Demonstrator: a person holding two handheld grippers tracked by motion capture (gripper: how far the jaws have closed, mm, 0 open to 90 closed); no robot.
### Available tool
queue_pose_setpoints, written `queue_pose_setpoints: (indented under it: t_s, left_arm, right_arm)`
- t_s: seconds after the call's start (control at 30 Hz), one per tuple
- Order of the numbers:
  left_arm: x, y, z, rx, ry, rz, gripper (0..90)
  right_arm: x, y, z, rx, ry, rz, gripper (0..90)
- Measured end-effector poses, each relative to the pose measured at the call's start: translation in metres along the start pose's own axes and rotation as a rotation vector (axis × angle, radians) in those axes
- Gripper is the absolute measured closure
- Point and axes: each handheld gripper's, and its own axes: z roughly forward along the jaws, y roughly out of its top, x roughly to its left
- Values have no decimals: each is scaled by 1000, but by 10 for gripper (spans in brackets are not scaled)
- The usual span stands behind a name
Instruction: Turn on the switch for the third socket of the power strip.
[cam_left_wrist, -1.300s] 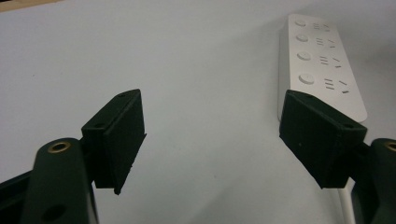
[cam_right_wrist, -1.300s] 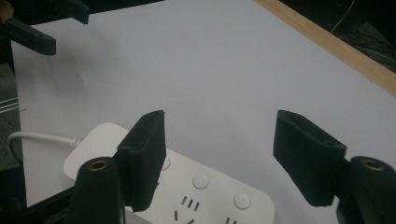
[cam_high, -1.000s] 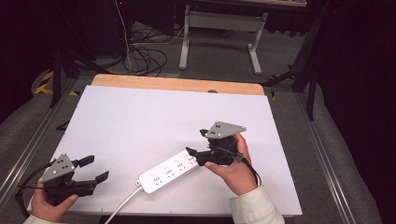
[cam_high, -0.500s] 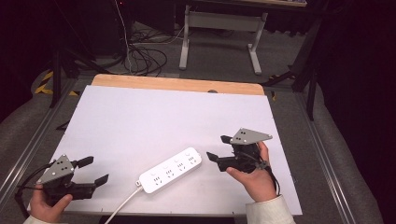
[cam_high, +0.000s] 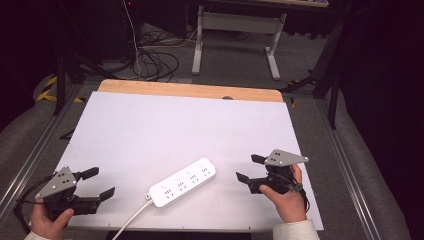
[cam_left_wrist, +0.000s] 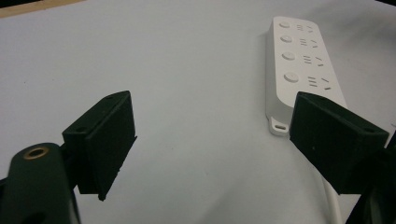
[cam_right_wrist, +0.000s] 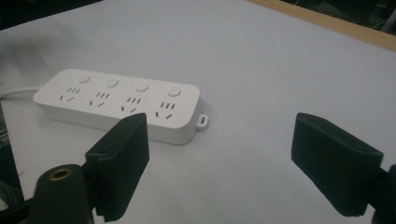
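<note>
The white table (cam_high: 165, 125) is kept bare around the power strip (cam_high: 182, 182), laid diagonally near its front edge between 2 empty grippers. The right gripper (cam_high: 248, 169) and left gripper (cam_high: 97, 183), jaws just opened wide, are parked clear. The strip's cable (cam_high: 131, 221) is cut off at the edge.

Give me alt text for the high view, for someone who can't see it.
A white power strip lies untouched near the front of a white table, between two hand-held black grippers. The left gripper and right gripper both point toward it with jaws open, holding nothing.
</note>
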Motion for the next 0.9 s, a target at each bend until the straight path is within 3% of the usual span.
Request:
queue_pose_setpoints:
  t_s: [0.33,0.67,0.9]
  left_arm:
    - [0,0,-1,3,3,9,148]
    - [3,-1,1,14,-13,-6,131]
    - [5,-4,0,14,-7,7,123]
  right_arm:
    - [-5,-28,-1,-5,-44,-18,195]
    - [-16,-55,2,53,-40,53,197]
    - [-16,-69,-1,68,-60,56,197]
